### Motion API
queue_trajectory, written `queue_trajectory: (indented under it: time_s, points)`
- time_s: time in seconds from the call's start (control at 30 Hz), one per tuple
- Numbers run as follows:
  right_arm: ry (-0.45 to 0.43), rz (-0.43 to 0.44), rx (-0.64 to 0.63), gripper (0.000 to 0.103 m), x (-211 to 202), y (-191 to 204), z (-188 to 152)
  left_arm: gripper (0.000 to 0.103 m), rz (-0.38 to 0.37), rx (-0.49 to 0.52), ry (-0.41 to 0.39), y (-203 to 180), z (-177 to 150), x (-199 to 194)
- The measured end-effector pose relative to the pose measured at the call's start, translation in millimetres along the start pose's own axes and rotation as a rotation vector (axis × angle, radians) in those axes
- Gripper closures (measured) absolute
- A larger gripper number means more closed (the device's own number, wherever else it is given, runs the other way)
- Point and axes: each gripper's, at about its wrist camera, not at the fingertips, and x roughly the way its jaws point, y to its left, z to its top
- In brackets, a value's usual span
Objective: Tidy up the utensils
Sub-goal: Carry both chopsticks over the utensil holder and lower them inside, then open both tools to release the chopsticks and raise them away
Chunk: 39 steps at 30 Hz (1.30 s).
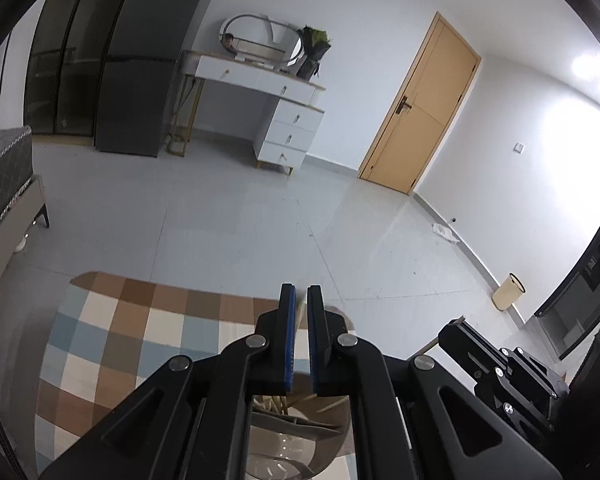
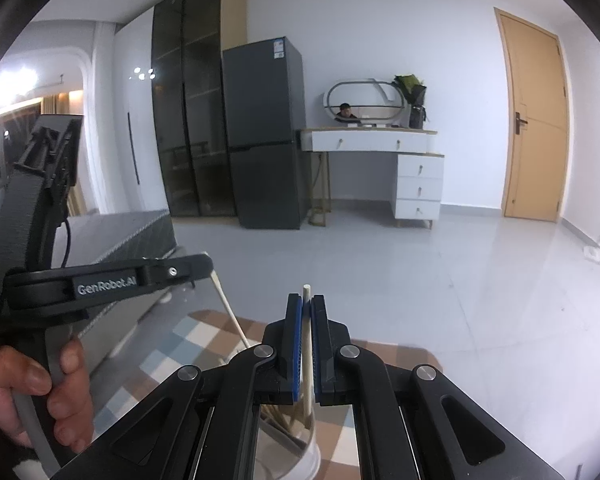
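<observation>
My right gripper [image 2: 306, 310] is shut on a pale wooden chopstick [image 2: 307, 354] that stands upright over a clear cup [image 2: 296, 446] holding several more wooden utensils. Another chopstick [image 2: 230, 312] leans out of the cup to the left. My left gripper [image 1: 301, 300] is nearly closed with a narrow gap; a pale stick tip [image 1: 300, 312] shows in the gap, contact unclear. Below it is a clear cup [image 1: 300, 436] with wooden utensils inside. The right gripper's body [image 1: 496, 364] shows at the right of the left wrist view, the left gripper's body [image 2: 100, 284] at the left of the right wrist view.
A checked brown, blue and white cloth [image 1: 132, 340] covers the table under the cup. Beyond are a grey tiled floor [image 1: 260, 216], a bed [image 1: 4, 176], a dark fridge [image 2: 264, 132], a white dresser [image 2: 380, 160], a wooden door [image 2: 536, 120] and a bin [image 1: 508, 292].
</observation>
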Motion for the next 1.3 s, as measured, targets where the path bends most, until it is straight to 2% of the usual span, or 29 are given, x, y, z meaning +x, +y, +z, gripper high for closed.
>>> queue_trajectory:
  time_s: [0.1,0.17,0.23,0.37,0.43,0.53,0.57,0.6,0.63,0.7,0.83,0.9,0.93,1.0,1.1,1.23,1.3]
  points:
    - [0.021,0.007,0.005,0.099,9,1,-11,0.102,0.016,0.02,0.033,-1,-8,9]
    - [0.034,0.005,0.019,0.099,12,-1,-20,0.102,-0.004,0.02,0.085,-1,-12,17]
    - [0.05,0.007,0.049,0.099,15,-4,-30,0.102,0.012,0.037,0.141,-3,-18,23]
    - [0.086,0.021,0.108,0.099,15,-9,-46,0.102,0.03,0.041,0.173,-5,-21,22]
    - [0.103,0.033,0.117,0.097,17,-10,-48,0.098,0.041,0.051,0.204,-8,-21,20]
    - [0.124,0.036,0.142,0.096,13,-12,-52,0.074,0.058,0.057,0.218,-9,-21,14]
    - [0.138,0.04,0.158,0.092,12,-14,-52,0.062,0.069,0.059,0.208,-10,-21,6]
    - [0.148,0.038,0.176,0.082,10,-16,-53,0.057,0.073,0.059,0.193,-11,-21,0]
    - [0.137,0.038,0.193,0.08,3,-17,-54,0.055,0.077,0.061,0.177,-11,-21,-5]
    - [0.112,0.045,0.214,0.077,-13,-18,-54,0.045,0.113,0.078,0.153,-13,-21,-20]
    - [0.098,0.043,0.212,0.06,-36,-11,-53,0.044,0.154,0.104,0.113,-16,-25,-49]
    - [0.081,0.026,0.208,0.048,-49,-6,-53,0.044,0.162,0.106,0.095,-17,-28,-63]
    - [0.062,0.004,0.203,0.046,-58,-3,-53,0.044,0.169,0.105,0.085,-18,-30,-71]
    - [0.025,-0.046,0.193,0.033,-76,6,-54,0.043,0.176,0.108,0.062,-19,-34,-84]
    - [-0.002,-0.034,0.198,0.027,-95,16,-55,0.035,0.192,0.12,0.024,-20,-41,-104]
    - [-0.055,-0.068,0.167,0.02,-124,33,-60,0.033,0.202,0.121,-0.019,-20,-50,-126]
    - [-0.094,-0.063,0.156,0.018,-138,42,-64,0.026,0.207,0.122,-0.043,-19,-57,-135]
